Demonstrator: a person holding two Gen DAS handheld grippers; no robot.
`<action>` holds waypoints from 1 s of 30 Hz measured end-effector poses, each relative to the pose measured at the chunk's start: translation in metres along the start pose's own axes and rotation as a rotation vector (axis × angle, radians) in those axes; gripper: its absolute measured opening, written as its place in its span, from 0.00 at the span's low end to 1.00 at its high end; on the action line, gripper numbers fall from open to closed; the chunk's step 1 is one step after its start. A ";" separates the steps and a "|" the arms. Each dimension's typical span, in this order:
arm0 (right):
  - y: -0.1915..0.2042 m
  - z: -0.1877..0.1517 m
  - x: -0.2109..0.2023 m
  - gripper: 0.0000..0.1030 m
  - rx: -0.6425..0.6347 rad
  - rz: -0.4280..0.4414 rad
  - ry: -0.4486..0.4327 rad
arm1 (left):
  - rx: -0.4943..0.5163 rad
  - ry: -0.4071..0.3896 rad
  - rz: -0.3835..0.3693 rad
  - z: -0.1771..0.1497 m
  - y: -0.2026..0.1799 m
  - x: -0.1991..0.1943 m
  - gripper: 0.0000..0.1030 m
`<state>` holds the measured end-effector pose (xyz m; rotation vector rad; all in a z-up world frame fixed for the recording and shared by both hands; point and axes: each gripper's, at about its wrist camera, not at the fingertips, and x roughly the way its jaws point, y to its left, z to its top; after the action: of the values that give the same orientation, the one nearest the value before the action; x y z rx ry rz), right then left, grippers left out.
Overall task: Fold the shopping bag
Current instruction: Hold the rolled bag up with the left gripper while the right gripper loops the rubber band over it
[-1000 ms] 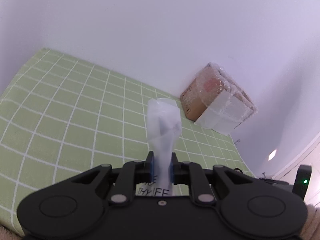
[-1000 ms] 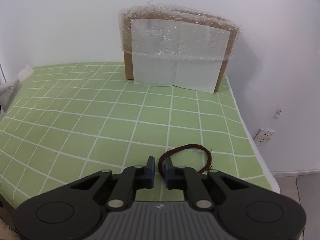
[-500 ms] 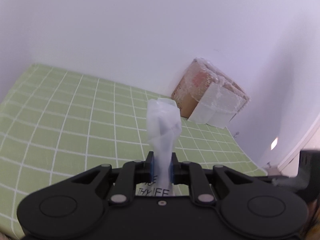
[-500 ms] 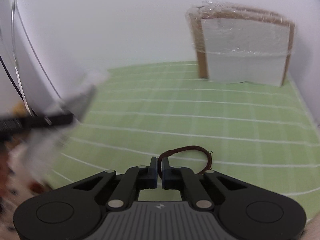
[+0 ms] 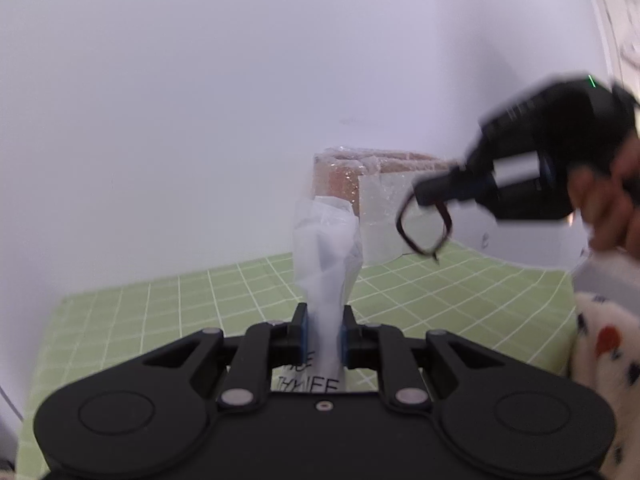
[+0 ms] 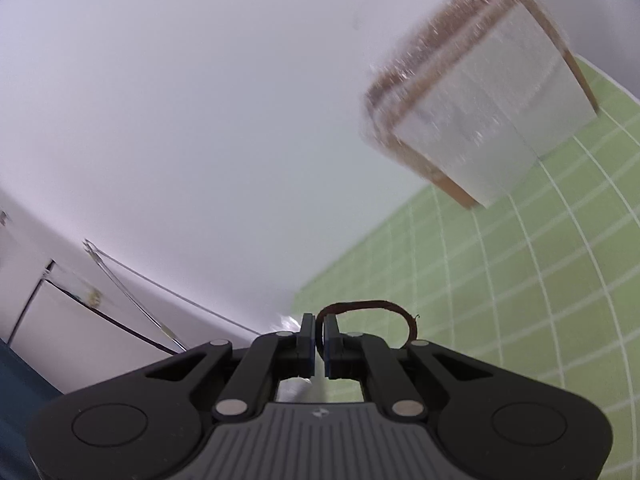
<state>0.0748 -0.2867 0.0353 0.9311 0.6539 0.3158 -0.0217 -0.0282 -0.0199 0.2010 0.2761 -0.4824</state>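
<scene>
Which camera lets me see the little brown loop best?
The right wrist view: the brown loop sits close and fairly sharp, pinched between the right gripper jaws. The left wrist view shows the loop farther off and blurred, dangling from the right gripper above the green checked cloth.

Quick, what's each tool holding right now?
Left tool: closed on the folded white shopping bag.
Right tool: closed on a brown elastic band.

R gripper (image 6: 319, 342) fingers pinch brown cord loop (image 6: 372, 312) w/ green checked cloth (image 6: 520, 300) beyond.
</scene>
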 end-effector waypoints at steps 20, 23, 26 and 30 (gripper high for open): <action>0.044 0.022 0.016 0.04 -0.113 0.096 0.155 | 0.215 -0.158 0.030 -0.020 -0.026 -0.018 0.15; 0.048 0.019 0.013 0.04 -0.118 0.127 0.184 | 0.236 -0.176 0.030 -0.024 -0.028 -0.018 0.15; 0.054 0.015 0.009 0.04 -0.133 0.149 0.202 | 0.257 -0.194 0.030 -0.028 -0.030 -0.019 0.15; 0.060 0.012 0.007 0.04 -0.160 0.147 0.201 | 0.285 -0.218 0.030 -0.034 -0.033 -0.019 0.15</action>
<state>0.0893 -0.2566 0.0869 0.8013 0.7336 0.5905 -0.0613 -0.0396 -0.0499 0.4262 -0.0104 -0.5088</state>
